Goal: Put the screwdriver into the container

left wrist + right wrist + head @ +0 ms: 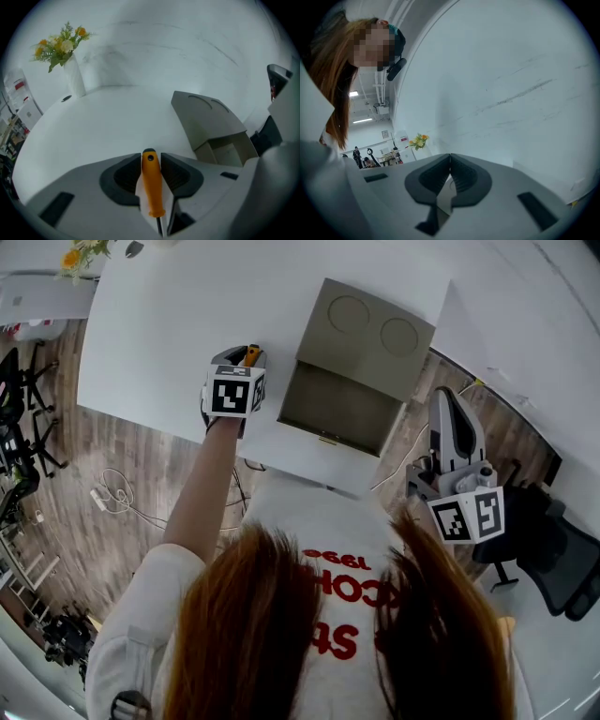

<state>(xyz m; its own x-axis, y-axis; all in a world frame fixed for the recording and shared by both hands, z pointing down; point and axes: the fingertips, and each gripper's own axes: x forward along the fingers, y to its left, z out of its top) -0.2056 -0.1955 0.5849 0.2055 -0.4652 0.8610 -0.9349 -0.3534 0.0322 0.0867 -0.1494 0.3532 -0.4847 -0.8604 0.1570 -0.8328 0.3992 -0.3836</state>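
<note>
L hand-held gripper (151, 154) astride screwdriver (152, 187): orange handle, thin dark shaft.

The right gripper (450, 158) points at a white wall (511, 70), jaws together with nothing between them. Yellow flowers (418, 140) stand far left, and long hair (328, 89) hangs near.

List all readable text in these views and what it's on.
"1990": red print on the shirt, upside down in the head view; the larger red letters below are partly hidden by hair.
Red label on a white object: too small.
Wall sign: too small.
Marker cubes: patterns only, no words.
</note>
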